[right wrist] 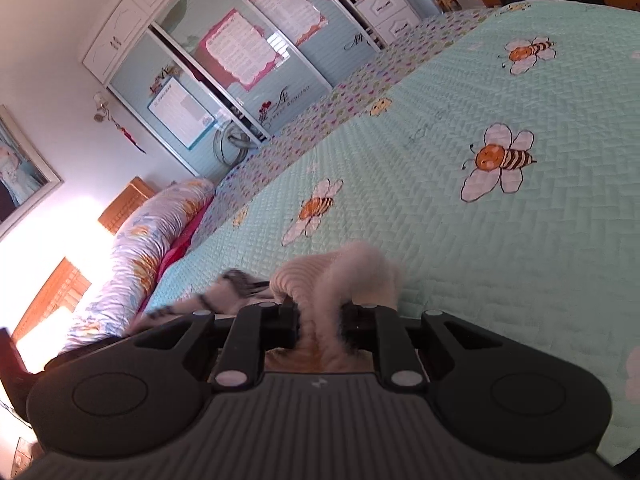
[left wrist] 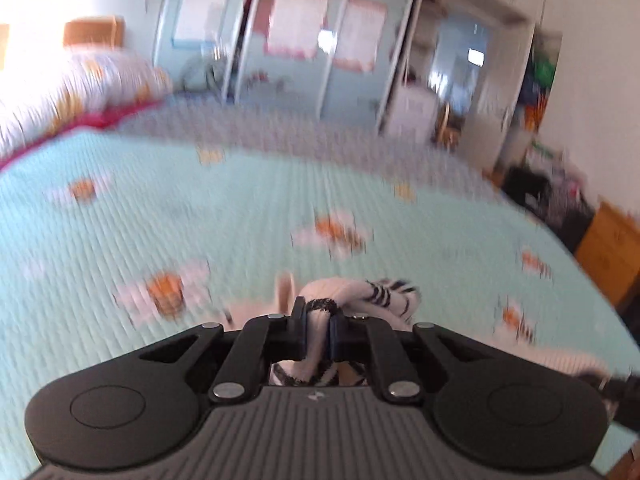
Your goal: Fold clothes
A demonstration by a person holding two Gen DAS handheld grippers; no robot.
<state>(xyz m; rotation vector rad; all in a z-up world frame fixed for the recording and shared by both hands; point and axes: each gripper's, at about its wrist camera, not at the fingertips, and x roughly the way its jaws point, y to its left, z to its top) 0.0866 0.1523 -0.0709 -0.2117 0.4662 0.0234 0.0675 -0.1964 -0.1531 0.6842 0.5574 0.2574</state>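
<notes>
Blur smears most of the left wrist view, so the bedspread (left wrist: 200, 208) and the wardrobe doors (left wrist: 304, 24) in the upper centre are hard to read. At lower centre the left gripper (left wrist: 318, 330) is clenched on a bunched white garment (left wrist: 352, 294) with black stripes; the rest of the cloth trails off to the lower right, cut by the frame edge. In the right wrist view the right gripper (right wrist: 318, 320) pinches a fuzzy cream fold of the same garment, whose striped part (right wrist: 236, 284) lies left of centre, half hidden behind the gripper body. A pillow (right wrist: 152, 248) sits at left.
</notes>
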